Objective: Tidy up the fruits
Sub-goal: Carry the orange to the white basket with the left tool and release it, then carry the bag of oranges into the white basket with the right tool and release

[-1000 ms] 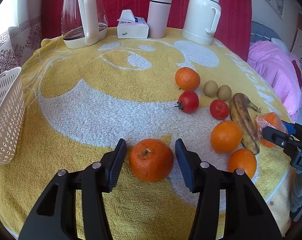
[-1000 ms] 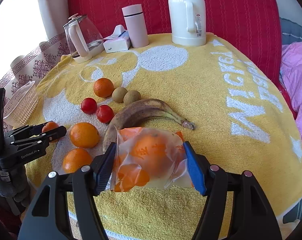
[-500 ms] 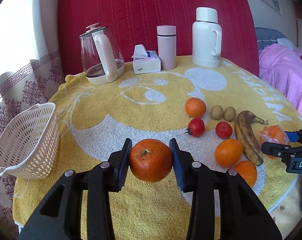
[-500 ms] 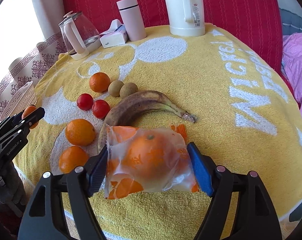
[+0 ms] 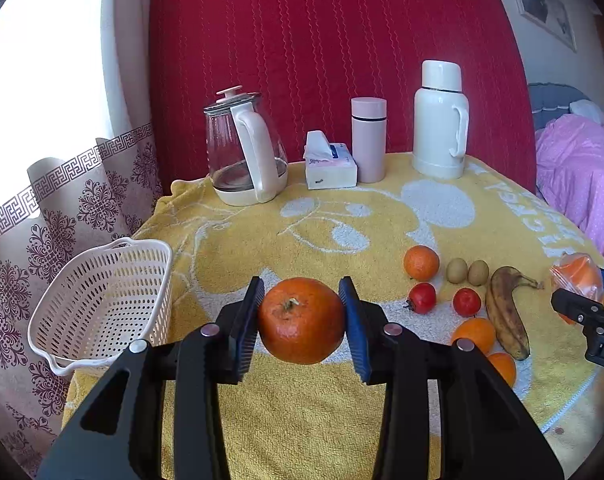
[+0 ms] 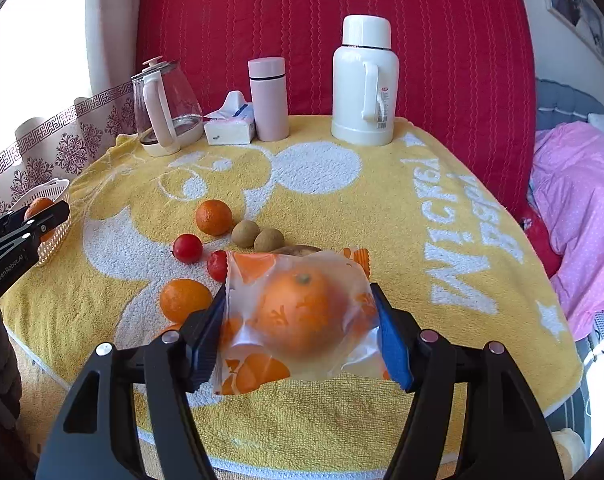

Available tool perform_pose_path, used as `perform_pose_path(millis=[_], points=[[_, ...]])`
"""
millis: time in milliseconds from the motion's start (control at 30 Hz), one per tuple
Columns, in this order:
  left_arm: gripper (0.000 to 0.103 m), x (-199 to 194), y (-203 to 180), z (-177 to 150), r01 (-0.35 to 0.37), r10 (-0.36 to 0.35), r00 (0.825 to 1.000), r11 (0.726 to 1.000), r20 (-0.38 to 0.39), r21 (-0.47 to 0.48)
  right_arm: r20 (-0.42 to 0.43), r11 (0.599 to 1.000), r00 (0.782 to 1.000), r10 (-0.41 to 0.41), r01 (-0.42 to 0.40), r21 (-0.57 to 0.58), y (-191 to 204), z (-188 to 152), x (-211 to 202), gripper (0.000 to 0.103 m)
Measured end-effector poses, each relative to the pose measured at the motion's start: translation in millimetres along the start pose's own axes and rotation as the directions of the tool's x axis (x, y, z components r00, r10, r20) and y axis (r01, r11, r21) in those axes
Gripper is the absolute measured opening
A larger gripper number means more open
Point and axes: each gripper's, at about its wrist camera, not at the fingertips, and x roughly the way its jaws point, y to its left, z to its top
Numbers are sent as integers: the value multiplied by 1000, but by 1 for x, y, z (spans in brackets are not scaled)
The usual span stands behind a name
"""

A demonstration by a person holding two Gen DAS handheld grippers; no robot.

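Your left hand-held gripper (image 5: 302,320) clamps an orange (image 5: 301,320), right hand-held gripper (image 6: 300,320) pinches a bagged orange (image 6: 298,316) w/ slick wrap; it could slip before the basket (image 5: 102,304).

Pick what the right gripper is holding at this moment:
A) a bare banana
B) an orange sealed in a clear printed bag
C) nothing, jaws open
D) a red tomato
B: in the right wrist view the right gripper has both pads pressed against the bagged orange, lifted above the yellow towel.
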Motion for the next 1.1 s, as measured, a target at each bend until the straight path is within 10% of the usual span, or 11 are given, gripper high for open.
perform_pose_path(millis=[767,867,933,1100], points=[[40,10,155,16,-300,298,953,920,-49,-253,56,996,998,-4,9,-85,47,12,-18,67],[62,10,168,16,-324,323,945,903,-51,-283,56,995,998,1,4,-95,54,14,-18,67],[93,5,172,17,-336,344,939,896,-24,-288,57,995,998,5,1,-102,59,15,-18,67],[100,-8,173,23,-358,380,924,893,30,-274,67,991,998,14,-6,-131,75,20,-20,67]])
